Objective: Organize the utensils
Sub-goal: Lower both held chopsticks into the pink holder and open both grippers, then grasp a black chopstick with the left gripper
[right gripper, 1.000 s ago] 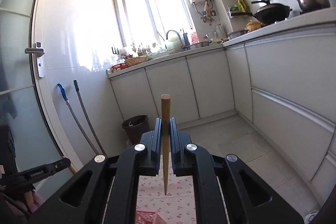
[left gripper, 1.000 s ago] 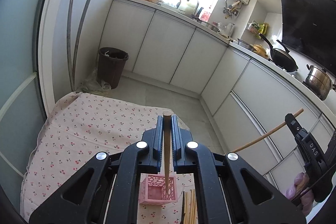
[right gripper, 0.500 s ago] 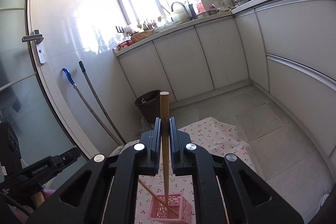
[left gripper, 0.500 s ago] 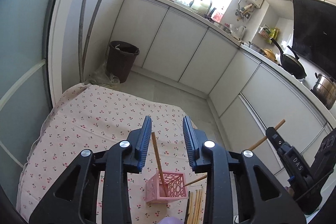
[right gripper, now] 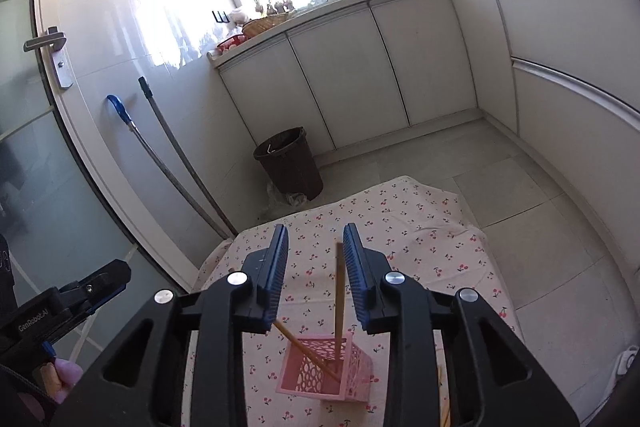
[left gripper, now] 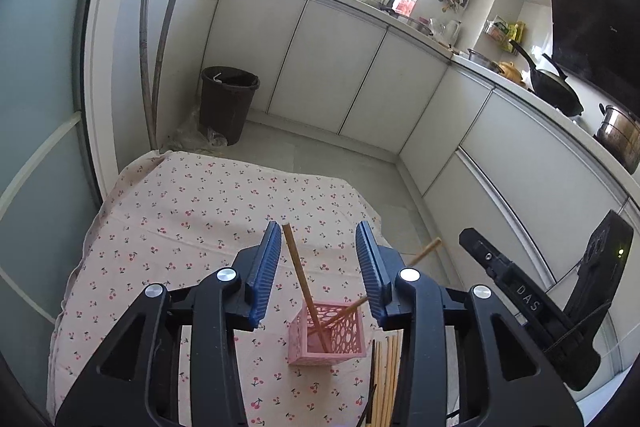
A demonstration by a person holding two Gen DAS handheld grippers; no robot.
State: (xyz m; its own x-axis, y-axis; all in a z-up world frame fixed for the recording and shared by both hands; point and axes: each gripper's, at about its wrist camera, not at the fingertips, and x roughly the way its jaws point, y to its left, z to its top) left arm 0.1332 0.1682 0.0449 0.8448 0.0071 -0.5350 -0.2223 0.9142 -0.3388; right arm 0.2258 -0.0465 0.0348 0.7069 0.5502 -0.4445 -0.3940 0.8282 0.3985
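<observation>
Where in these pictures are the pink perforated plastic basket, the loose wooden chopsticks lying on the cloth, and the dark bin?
pink perforated plastic basket (left gripper: 344, 331): left wrist view, right side wall.
loose wooden chopsticks (left gripper: 387, 375): left wrist view, middle of the bundle.
dark bin (right gripper: 290, 163): right wrist view, front wall.

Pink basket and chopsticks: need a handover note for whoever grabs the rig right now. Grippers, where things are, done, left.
Left hand-held gripper: jaws opening, clear of the chopstick that stands between them, its tip in the pink basket.
Right hand-held gripper: jaws opening, its chopstick loose between them, close to the right pad, its lower end in the basket.
Basket: on the cherry-print cloth, two chopsticks leaning inside it.
Done: two chopsticks dropped in.
Left: the bundle of chopsticks lying on the cloth beside the basket; count unclear, partly hidden by the gripper. Pull both grippers back, then pick from there.
</observation>
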